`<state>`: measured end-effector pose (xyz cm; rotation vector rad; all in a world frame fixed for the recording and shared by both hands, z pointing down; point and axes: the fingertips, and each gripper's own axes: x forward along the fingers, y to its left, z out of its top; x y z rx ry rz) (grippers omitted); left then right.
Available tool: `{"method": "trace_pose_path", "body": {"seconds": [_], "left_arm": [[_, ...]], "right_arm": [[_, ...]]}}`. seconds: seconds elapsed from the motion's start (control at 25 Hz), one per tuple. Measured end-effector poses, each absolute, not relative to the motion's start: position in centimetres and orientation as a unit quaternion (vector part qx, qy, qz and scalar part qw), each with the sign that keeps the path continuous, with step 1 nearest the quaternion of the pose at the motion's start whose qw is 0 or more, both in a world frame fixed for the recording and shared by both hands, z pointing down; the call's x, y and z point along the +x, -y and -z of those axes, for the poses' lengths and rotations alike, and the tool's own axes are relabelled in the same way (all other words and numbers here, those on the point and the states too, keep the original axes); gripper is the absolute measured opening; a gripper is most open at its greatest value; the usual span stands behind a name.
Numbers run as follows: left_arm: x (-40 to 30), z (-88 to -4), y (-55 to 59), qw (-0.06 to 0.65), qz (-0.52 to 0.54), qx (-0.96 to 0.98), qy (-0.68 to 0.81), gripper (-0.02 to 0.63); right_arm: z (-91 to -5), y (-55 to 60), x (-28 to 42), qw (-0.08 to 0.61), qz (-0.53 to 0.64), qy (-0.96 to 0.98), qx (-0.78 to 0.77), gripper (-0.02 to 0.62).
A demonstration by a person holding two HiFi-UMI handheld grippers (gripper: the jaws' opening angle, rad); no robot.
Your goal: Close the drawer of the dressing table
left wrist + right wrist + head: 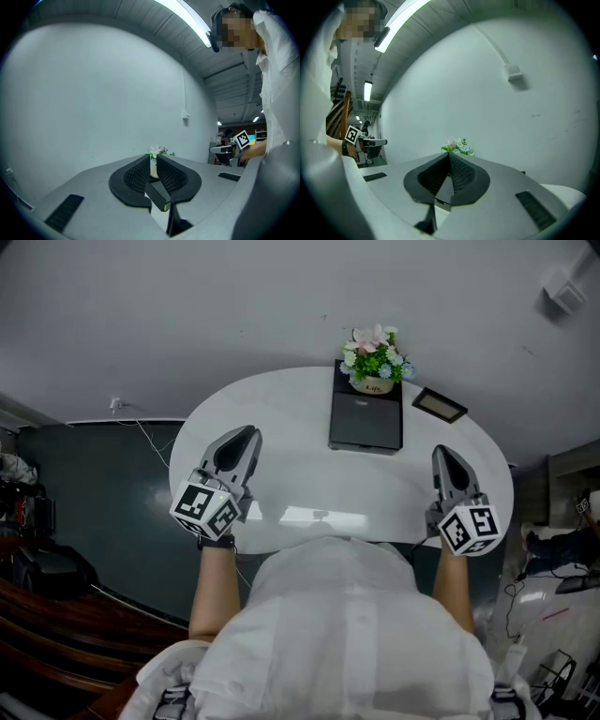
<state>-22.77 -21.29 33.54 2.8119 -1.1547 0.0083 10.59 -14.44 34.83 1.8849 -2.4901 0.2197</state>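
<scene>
lab-like workroom: ceiling strip light (185, 21), loose floor cables (150, 439) (cluttered edges).

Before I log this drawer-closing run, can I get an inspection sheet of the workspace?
Surface: white oval dressing table top, mostly bare.
Job's things: drawer not visible in any view, so open or closed cannot be told.
Clutter: black box near the back edge, flower pot on its far end; small dark frame to its right.
Grippers: left gripper jaws a narrow gap apart, holding nothing; right gripper jaws together, empty.
Cables: thin white cable trailing from a wall fitting left of the table.
Surroundings: grey wall behind; dark floor at left; equipment at right.
</scene>
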Motion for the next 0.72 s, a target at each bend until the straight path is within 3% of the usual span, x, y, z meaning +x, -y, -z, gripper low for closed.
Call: {"method": "trace_pose_path", "body": {"seconds": [0.72], "left_arm": [[-23.57,-33.45,20.54,0.049,-0.004,0.923,0.382,0.051]], "right_arm": [[-34.35,13.69,10.24,0.029,-0.046,0.797,0.602,0.009]]}}
